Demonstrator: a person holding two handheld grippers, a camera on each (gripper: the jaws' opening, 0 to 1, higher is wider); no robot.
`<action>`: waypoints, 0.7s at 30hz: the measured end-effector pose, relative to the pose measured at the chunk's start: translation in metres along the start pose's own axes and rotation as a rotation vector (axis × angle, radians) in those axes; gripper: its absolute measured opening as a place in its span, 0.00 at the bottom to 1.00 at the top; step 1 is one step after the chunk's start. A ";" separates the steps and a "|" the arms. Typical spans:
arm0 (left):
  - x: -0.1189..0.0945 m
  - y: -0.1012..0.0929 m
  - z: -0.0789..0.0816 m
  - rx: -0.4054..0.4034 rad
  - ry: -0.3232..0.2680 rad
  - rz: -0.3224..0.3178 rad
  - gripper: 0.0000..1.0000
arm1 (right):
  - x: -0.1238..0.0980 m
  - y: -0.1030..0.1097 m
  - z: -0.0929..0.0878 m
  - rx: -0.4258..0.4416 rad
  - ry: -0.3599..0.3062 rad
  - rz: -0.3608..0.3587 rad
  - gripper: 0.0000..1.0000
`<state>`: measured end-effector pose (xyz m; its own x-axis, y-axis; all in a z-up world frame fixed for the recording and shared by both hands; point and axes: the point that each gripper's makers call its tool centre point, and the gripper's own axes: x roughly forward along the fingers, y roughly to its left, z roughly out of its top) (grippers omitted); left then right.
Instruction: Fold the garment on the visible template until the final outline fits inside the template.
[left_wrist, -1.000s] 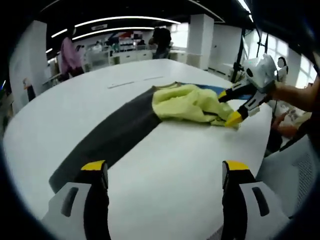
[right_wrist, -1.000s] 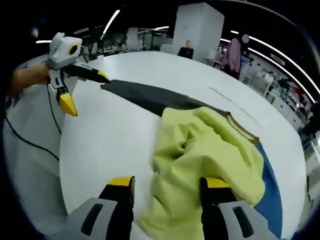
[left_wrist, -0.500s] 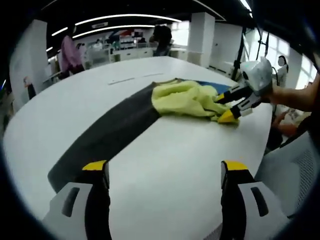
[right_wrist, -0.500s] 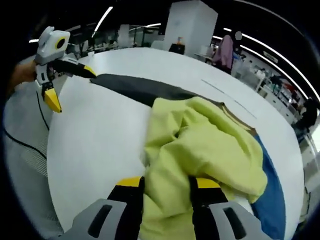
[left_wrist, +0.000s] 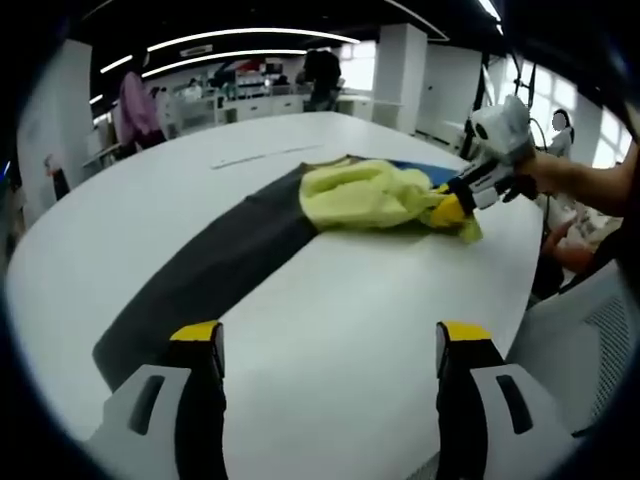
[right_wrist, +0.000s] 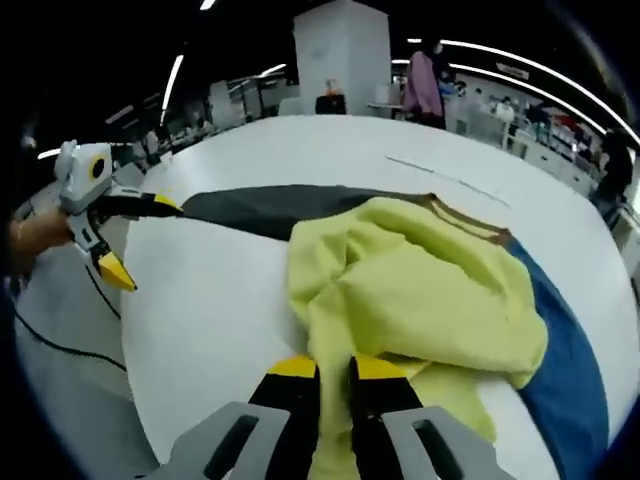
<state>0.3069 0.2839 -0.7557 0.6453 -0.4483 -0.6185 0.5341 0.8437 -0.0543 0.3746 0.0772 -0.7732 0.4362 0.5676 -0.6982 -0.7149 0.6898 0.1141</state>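
White and broad, the table (left_wrist: 330, 330) carries a long flat template (left_wrist: 215, 270), dark grey along most of its length and blue at the far end as seen in the left gripper view. In the right gripper view the blue part (right_wrist: 565, 365) is seen at the right, the grey part (right_wrist: 260, 208) running off to the left. No containers are seen on the table.

The garment (right_wrist: 420, 295), a pale yellow-green piece of clothing with a tan neckband, is bunched in loose folds over the middle of the template, partly covering the grey and the blue sections and spilling onto the bare table at its near edge in the right gripper view.

The right gripper (right_wrist: 333, 368) is seen with its yellow-tipped jaws drawn nearly together, a strip of the garment's near edge clamped between them. From the left gripper view the same tool (left_wrist: 452, 207) is seen at the garment's (left_wrist: 375, 195) right end, held by a person's hand.

The left gripper (left_wrist: 325, 335) is held with its jaws wide apart above bare table, nothing between them, one jaw near the grey end of the template. In the right gripper view it (right_wrist: 125, 240) is seen at the left, jaws spread.

An open-plan office with ceiling light strips and standing people is seen behind.
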 end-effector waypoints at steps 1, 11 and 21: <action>0.000 0.000 0.000 0.001 -0.001 -0.002 0.83 | -0.003 -0.001 0.004 0.014 -0.007 0.006 0.04; 0.007 -0.007 0.002 0.006 -0.003 -0.025 0.76 | -0.014 -0.008 0.025 0.127 -0.042 0.064 0.02; 0.011 -0.012 0.002 0.003 -0.005 -0.041 0.67 | -0.007 -0.033 0.037 0.286 -0.066 0.120 0.00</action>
<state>0.3090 0.2681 -0.7604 0.6257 -0.4835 -0.6121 0.5613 0.8240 -0.0772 0.4159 0.0674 -0.7459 0.3992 0.6744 -0.6211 -0.5849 0.7090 0.3940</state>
